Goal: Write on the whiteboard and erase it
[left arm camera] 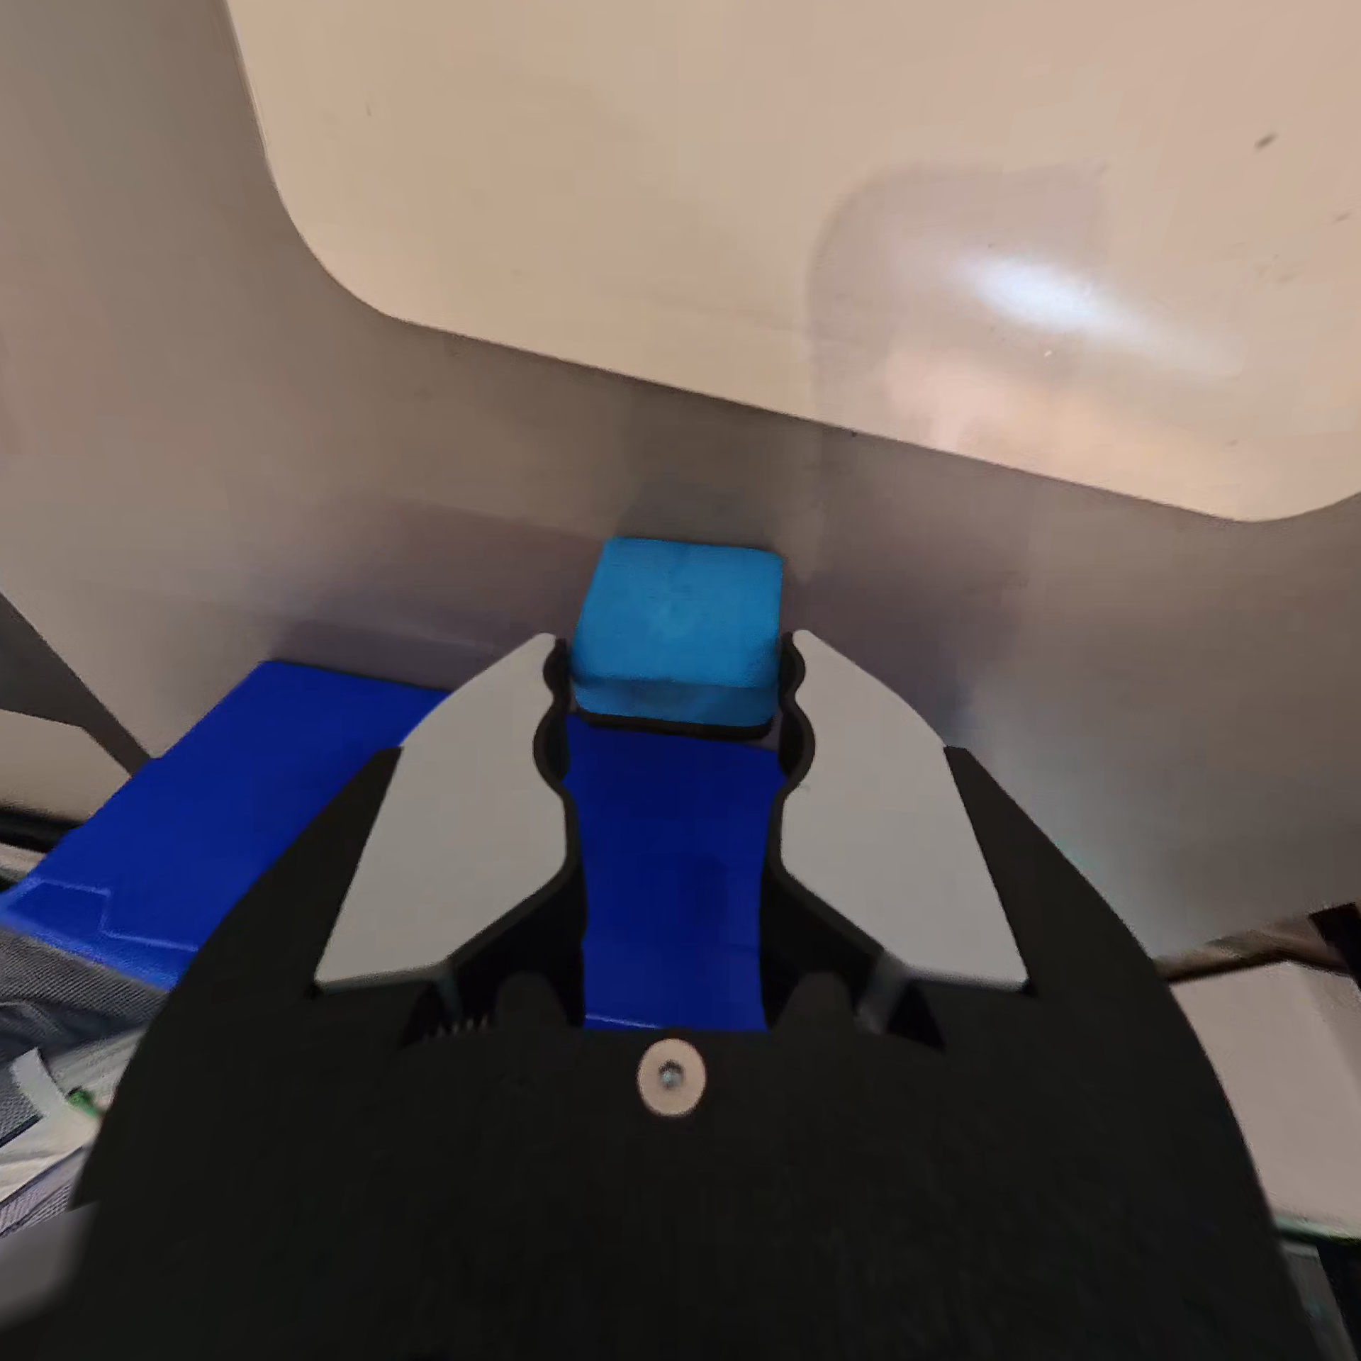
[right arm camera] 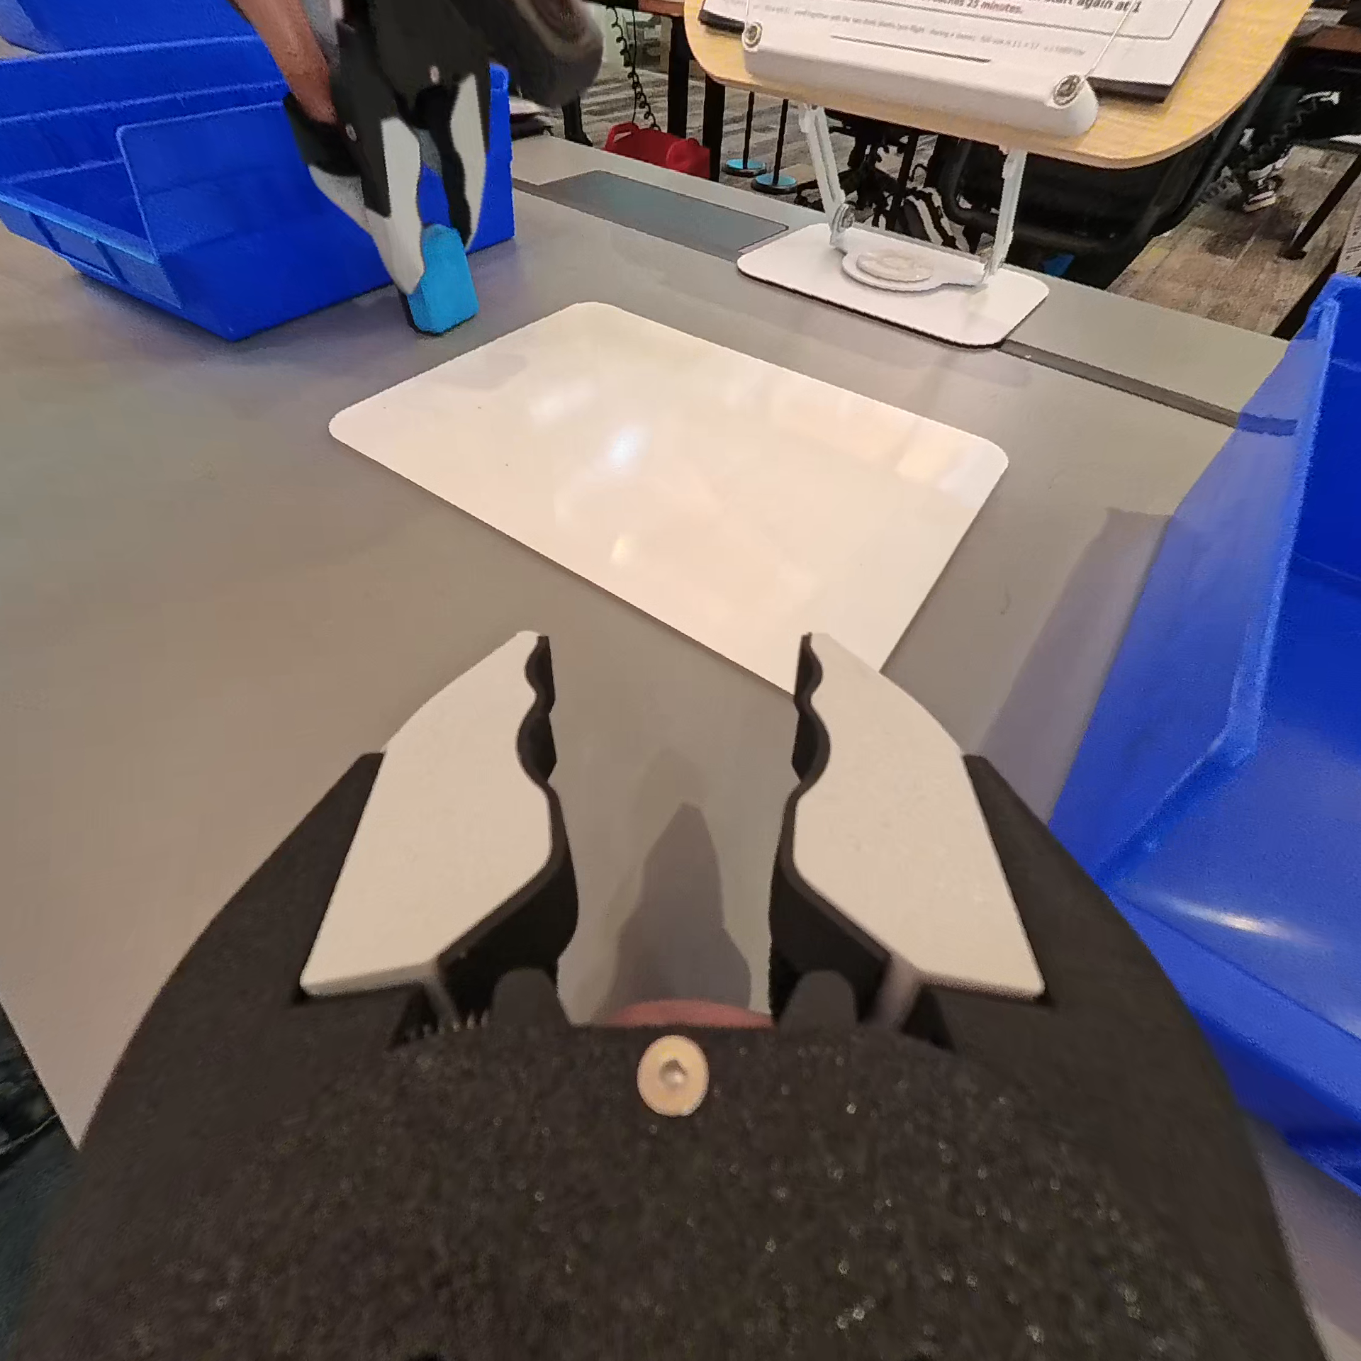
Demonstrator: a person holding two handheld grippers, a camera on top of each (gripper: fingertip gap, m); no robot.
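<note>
The left claw (left arm camera: 674, 666) was closed on a light blue eraser (left arm camera: 676, 639), its two tips pressed against the eraser's sides, with the black underside of the eraser showing just above the gap between the fingers. In the right wrist view the same left claw (right arm camera: 434, 250) pointed steeply down and the eraser (right arm camera: 444, 280) sat with its lower end touching or almost touching the grey tabletop (right arm camera: 184, 515); which of the two I could not tell. The eraser was just beside the far left corner of the whiteboard (right arm camera: 663, 471), off the board itself, and right against the front of a blue bin (right arm camera: 184, 221) that stood to the left of the whiteboard. The whiteboard lay flat on the tabletop, a white sheet with rounded corners, and its surface looked blank apart from bright reflections and a few tiny dark specks. The right claw (right arm camera: 674, 663) was held wide open with nothing between its fingers, over the tabletop at the near edge of the whiteboard, its right tip overlapping the board's near corner in the picture. A second blue bin (right arm camera: 1252, 736) stood to the right of the whiteboard. Beyond the whiteboard's far edge a white stand (right arm camera: 895, 283) rested on the tabletop and carried a wooden board with a printed sheet.
</note>
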